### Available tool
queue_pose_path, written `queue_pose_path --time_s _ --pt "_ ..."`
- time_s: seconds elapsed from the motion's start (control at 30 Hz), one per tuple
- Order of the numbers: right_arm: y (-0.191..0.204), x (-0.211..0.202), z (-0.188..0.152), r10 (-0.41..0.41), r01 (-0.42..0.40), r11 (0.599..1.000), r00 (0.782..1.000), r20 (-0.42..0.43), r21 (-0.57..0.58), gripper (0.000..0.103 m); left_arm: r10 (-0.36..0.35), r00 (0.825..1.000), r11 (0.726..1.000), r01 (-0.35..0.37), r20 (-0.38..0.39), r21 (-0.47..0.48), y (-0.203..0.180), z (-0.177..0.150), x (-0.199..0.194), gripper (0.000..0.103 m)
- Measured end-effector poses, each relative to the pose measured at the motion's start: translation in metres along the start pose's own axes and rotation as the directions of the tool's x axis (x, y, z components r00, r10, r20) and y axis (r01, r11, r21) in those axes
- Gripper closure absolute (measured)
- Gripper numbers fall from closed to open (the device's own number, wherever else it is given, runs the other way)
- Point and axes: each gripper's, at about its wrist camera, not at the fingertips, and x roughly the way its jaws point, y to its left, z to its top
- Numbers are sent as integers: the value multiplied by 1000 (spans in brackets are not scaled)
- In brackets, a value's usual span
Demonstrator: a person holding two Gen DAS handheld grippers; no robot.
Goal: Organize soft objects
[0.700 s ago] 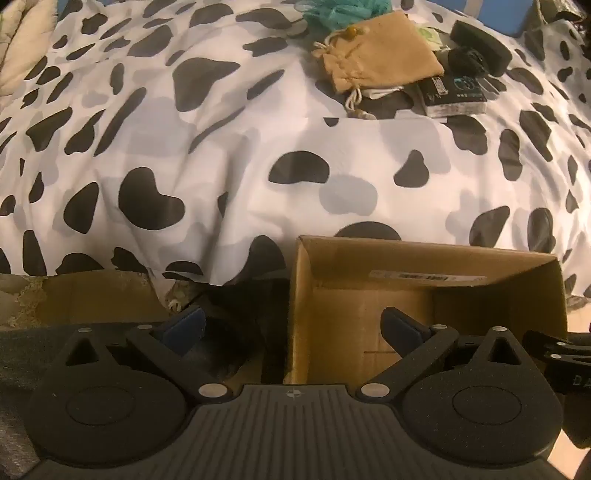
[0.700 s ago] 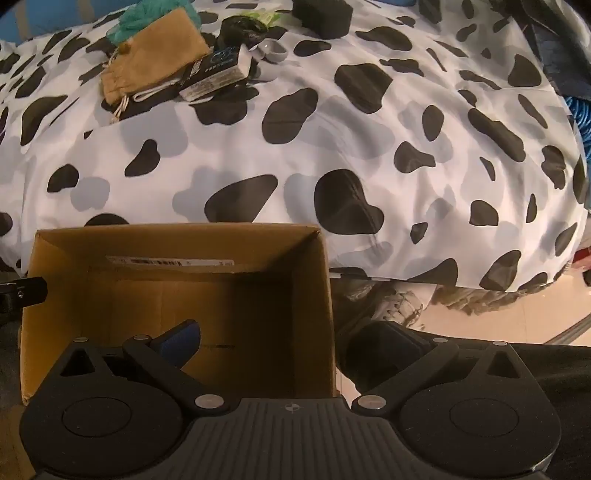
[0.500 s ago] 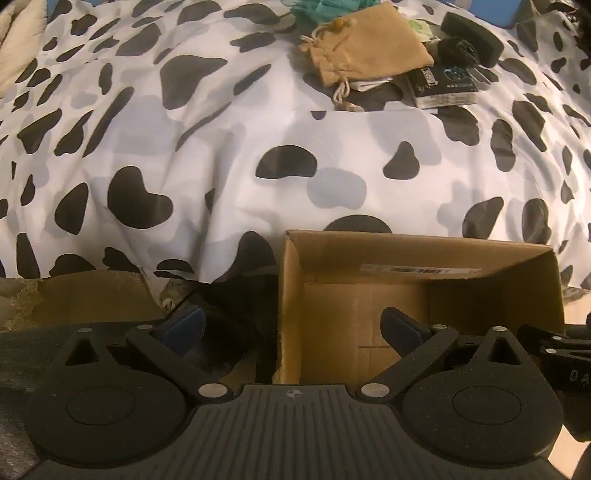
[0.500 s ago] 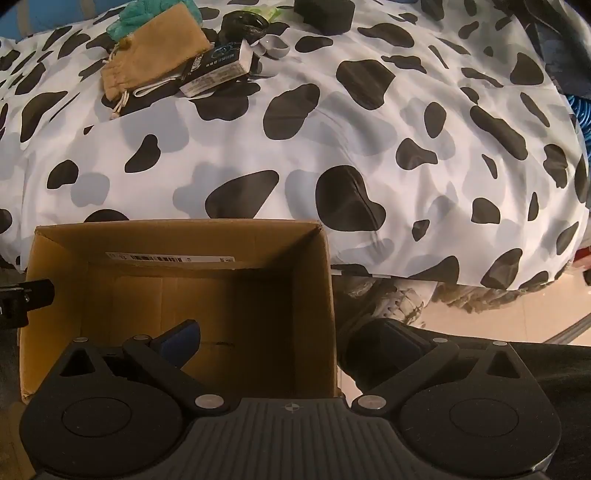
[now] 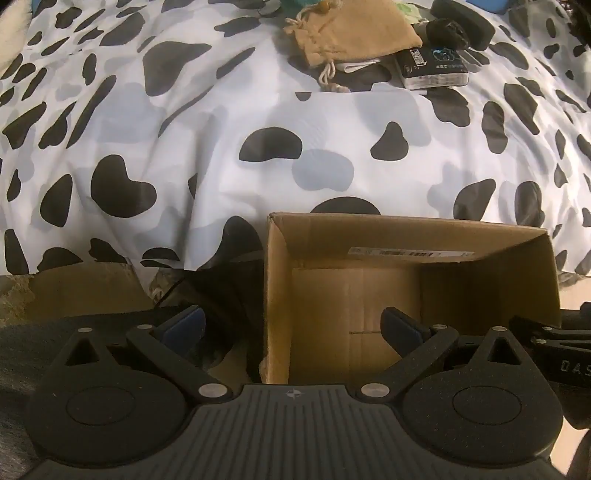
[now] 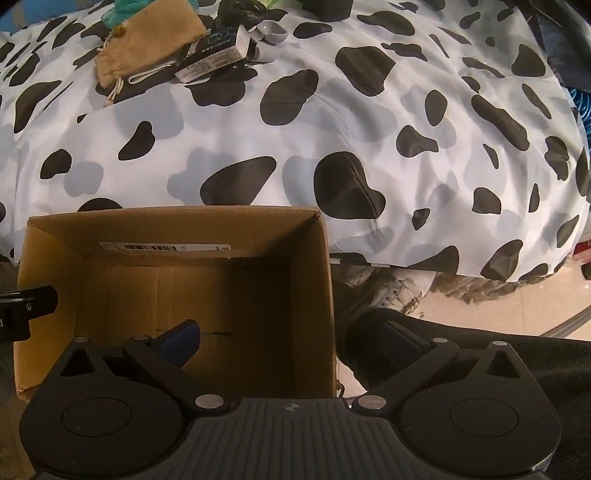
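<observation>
Cow-print bedspread (image 5: 221, 122); cardboard box (image 5: 406, 240) at edge, apparently empty.

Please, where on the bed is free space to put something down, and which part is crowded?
Free: the wide cow-spotted bedspread between the open brown cardboard box and the far clutter. Crowded: the far edge, around the tan drawstring pouch and small black-and-white carton. The box looks empty too.

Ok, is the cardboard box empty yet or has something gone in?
Empty, as far as shown: the box is open-topped and only bare cardboard floor shows in both views. The near corners are hidden behind the fingers.
</observation>
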Motion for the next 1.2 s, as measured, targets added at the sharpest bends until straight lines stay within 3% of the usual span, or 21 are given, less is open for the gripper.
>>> queue_pose_path --time_s 1.2 --pt "2 5 -1 -5 4 1000 999 -38 -17 0 -40 999 999 38 -29 -36 0 -1 7 0"
